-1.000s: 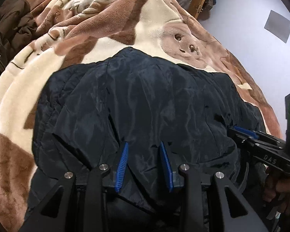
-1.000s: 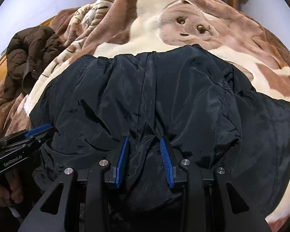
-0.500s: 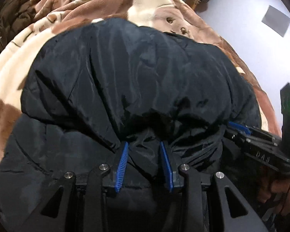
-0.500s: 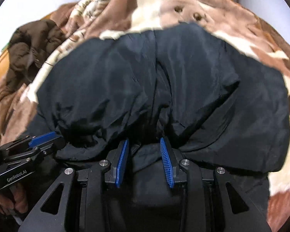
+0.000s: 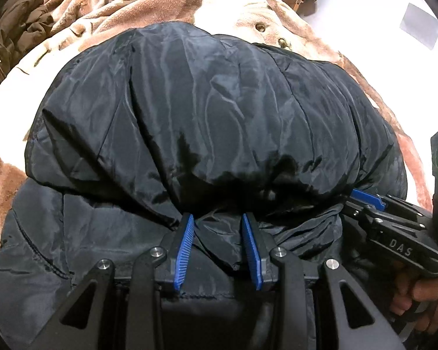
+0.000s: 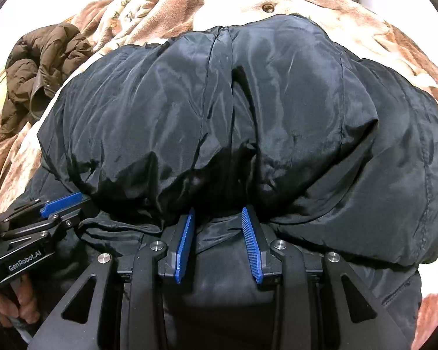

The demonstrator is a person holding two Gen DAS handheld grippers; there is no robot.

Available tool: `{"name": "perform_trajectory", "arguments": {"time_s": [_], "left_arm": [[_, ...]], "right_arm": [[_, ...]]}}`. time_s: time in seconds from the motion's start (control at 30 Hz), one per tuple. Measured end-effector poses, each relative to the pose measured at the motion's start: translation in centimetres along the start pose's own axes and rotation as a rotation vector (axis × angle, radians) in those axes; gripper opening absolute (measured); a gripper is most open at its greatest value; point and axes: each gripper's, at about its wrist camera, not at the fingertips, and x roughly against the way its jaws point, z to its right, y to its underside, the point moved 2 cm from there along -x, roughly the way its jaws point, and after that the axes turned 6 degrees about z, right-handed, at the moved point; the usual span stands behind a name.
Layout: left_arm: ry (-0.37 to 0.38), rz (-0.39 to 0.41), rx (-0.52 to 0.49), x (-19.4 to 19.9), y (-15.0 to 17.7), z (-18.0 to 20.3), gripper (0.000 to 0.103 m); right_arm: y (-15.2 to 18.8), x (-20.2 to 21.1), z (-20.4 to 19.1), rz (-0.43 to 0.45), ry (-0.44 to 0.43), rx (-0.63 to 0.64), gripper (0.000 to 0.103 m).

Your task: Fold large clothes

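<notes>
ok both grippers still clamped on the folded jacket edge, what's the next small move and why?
Probably open both: the left gripper and right gripper each pinch the black jacket, whose folded half already lies on the lower layer atop the blanket.

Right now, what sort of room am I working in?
Likely a bedroom: a black padded jacket lies on a plush brown-and-cream blanket that seems to cover a bed, with a brown coat heaped beside it.
</notes>
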Motion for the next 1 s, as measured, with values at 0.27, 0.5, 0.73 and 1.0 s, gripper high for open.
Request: {"name": "perform_trajectory", "arguments": {"time_s": [0.27, 0.5, 0.73, 1.0], "left_arm": [[-0.026, 0.009, -0.021, 2.6, -0.3, 1.8, 0.036], [-0.018, 0.047, -0.047, 7.2, 0.8, 2.8, 0.036], [0.007, 0.082, -0.064, 12.8, 3.4, 4.1, 0.036], [0.008, 0.104, -0.081, 17.4, 6.3, 4.7, 0.036]], "right_arm": [[0.5, 3.8, 0.1, 0.01, 0.007, -0.022, 0.036], [1.6, 9.6, -1.4, 0.085, 0.031, 0.04, 0.036], [3.5, 14.4, -3.0, 0.135, 0.037, 0.066, 0.036], [6.9, 19.1, -4.1, 0.173, 0.039, 0.083, 0.036]]}}
